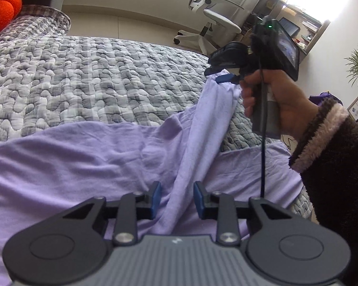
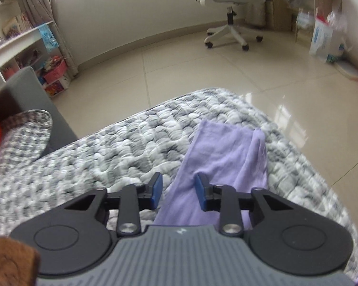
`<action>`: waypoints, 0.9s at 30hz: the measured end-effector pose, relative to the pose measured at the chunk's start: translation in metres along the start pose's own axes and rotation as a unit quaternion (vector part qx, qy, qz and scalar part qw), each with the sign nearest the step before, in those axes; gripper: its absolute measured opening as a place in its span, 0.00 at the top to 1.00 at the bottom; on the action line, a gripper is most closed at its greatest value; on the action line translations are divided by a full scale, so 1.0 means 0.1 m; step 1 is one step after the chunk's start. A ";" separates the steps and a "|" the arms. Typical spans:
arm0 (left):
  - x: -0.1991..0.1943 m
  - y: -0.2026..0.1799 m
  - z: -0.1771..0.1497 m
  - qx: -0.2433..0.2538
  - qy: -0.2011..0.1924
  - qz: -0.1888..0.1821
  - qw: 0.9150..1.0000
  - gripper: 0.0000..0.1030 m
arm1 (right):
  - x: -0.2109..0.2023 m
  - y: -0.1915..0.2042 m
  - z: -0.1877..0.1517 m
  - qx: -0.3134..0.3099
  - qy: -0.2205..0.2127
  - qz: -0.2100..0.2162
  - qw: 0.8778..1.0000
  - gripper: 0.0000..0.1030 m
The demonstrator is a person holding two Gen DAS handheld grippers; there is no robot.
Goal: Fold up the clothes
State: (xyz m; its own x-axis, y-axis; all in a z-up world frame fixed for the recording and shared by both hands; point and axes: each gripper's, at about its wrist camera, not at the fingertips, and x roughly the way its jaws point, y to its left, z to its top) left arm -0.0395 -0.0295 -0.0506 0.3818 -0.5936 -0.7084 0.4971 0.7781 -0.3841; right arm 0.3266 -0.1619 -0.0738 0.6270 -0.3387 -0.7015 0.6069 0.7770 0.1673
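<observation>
A grey quilt [image 1: 88, 71] is spread over the bed, and a lilac garment [image 1: 71, 162] is laid across its near part. One sleeve [image 1: 202, 128] is drawn up from the garment into a raised ridge. The ridge is straddled by the left gripper [image 1: 176, 199], whose blue pads [image 1: 157, 199] are set narrowly apart beside the cloth; a firm pinch cannot be told. The sleeve's far end is lifted by the right gripper [image 1: 220, 75], gripped in a hand [image 1: 274, 100]. In the right wrist view the cloth is seen between its narrowly parted jaws.
</observation>
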 end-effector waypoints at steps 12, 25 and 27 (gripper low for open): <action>-0.32 0.08 0.07 -0.009 -0.060 0.000 0.998 0.98 | -0.49 -0.29 0.23 0.008 -0.055 0.021 0.998 1.00; -0.70 -0.10 0.15 0.064 -0.116 0.004 0.991 0.98 | -1.05 -0.44 0.40 -0.001 -0.092 0.062 0.994 1.00; -0.67 -0.11 0.19 0.063 -0.114 0.003 0.991 0.99 | -1.07 -0.44 0.42 -0.004 -0.093 0.063 0.994 1.00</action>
State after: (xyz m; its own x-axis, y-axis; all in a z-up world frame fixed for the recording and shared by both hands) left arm -0.0558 -0.0020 0.0128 0.5448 -0.6312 -0.5520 0.5823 0.7585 -0.2926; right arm 0.2531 -0.1823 0.0235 0.7782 -0.3295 -0.5347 0.5137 0.8237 0.2401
